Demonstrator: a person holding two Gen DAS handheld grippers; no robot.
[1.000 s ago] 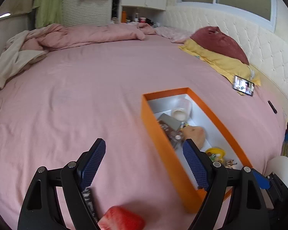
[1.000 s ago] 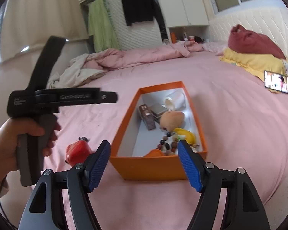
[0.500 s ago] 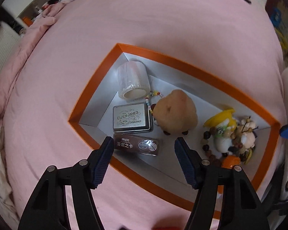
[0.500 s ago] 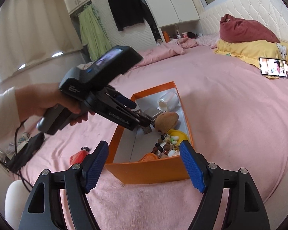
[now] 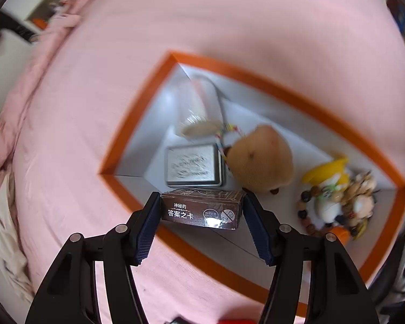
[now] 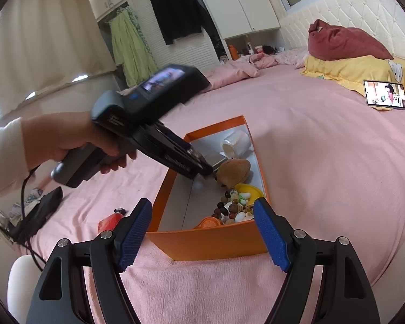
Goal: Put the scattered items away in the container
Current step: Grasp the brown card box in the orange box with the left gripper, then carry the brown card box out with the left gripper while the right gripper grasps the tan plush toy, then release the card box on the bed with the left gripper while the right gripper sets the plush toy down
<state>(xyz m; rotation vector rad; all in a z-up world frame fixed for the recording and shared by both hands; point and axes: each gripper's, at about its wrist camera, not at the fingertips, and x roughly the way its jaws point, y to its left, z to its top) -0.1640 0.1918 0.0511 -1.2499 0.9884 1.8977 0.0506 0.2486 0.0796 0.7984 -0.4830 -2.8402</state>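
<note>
**Card box gripped inside the orange tray**

At the near corner of the orange container (image 5: 127,194), the left gripper (image 5: 201,210), its jaws just closed in, clamps the brown card box (image 5: 202,212) by its ends, long axis lying crosswise between the pads. Beyond lie a metal tin (image 5: 193,164), a plush toy (image 5: 259,159), beads (image 5: 305,202) and a tape roll (image 5: 197,110). The right gripper (image 6: 202,232) stands wide, empty, over the pink bedspread (image 6: 324,162).

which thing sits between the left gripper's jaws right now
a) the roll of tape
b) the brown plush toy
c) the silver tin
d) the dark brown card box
d) In the left wrist view the dark brown card box spans the gap of the left gripper, a jaw against each end, inside the orange box; the silver tin, plush toy and tape roll lie farther in, untouched.
</note>
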